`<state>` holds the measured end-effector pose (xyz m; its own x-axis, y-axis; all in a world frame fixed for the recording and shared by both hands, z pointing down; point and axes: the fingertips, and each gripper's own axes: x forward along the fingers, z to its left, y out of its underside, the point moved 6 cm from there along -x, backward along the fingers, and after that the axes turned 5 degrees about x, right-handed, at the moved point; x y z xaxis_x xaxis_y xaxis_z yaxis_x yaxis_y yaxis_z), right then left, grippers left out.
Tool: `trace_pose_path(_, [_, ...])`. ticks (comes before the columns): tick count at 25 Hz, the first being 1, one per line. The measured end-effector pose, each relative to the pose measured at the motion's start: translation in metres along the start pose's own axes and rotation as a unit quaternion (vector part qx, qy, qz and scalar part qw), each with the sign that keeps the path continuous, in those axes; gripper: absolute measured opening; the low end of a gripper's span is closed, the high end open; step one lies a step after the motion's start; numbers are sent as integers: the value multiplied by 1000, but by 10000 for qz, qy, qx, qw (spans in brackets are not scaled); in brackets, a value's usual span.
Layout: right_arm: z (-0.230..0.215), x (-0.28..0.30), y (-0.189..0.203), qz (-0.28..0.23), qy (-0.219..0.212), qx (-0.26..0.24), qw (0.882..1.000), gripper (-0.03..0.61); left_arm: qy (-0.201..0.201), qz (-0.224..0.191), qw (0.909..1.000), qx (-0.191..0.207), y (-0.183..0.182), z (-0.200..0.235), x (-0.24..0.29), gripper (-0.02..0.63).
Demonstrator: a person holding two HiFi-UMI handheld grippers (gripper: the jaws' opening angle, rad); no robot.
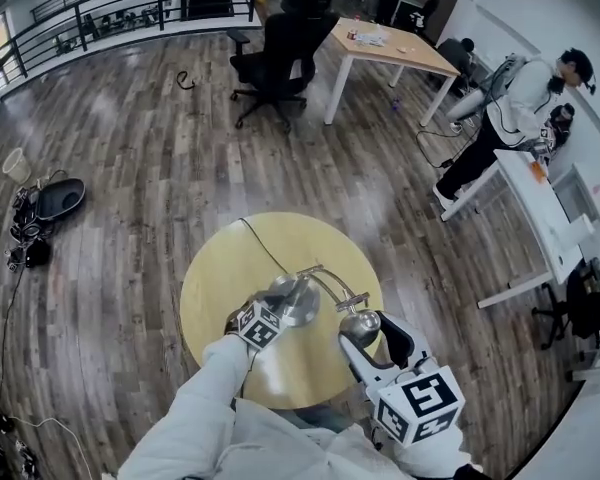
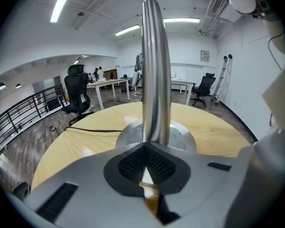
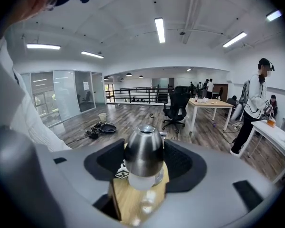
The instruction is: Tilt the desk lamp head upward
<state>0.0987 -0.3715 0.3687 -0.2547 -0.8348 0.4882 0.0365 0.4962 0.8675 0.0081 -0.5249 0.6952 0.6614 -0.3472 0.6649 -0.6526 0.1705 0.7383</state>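
Lamp head point(image 1: 361, 322) clamped in right tool point(image 3: 145, 147) near table point(image 1: 218, 280) edge, left tool point(image 2: 145, 147) closed.

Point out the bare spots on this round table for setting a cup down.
Bare: the far tabletop right of the cord, and the left strip between cord and rim. Crowded: the near side, with lamp base, lamp head, left gripper and right gripper.

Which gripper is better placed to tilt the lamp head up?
Right. The right gripper already has the head between its jaws, while the left gripper sits low at the pole, by the base.
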Motion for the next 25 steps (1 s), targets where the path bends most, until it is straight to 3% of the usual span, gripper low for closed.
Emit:
trace_pose_path(16, [-19, 37, -88, 865, -763, -188, 9931, 272, 136, 38, 9994, 308, -4, 0, 3, -3])
trace_pose_path(25, [-23, 40, -91, 565, -969, -103, 9936, 273, 64, 44, 9999, 121, -5, 0, 4, -2])
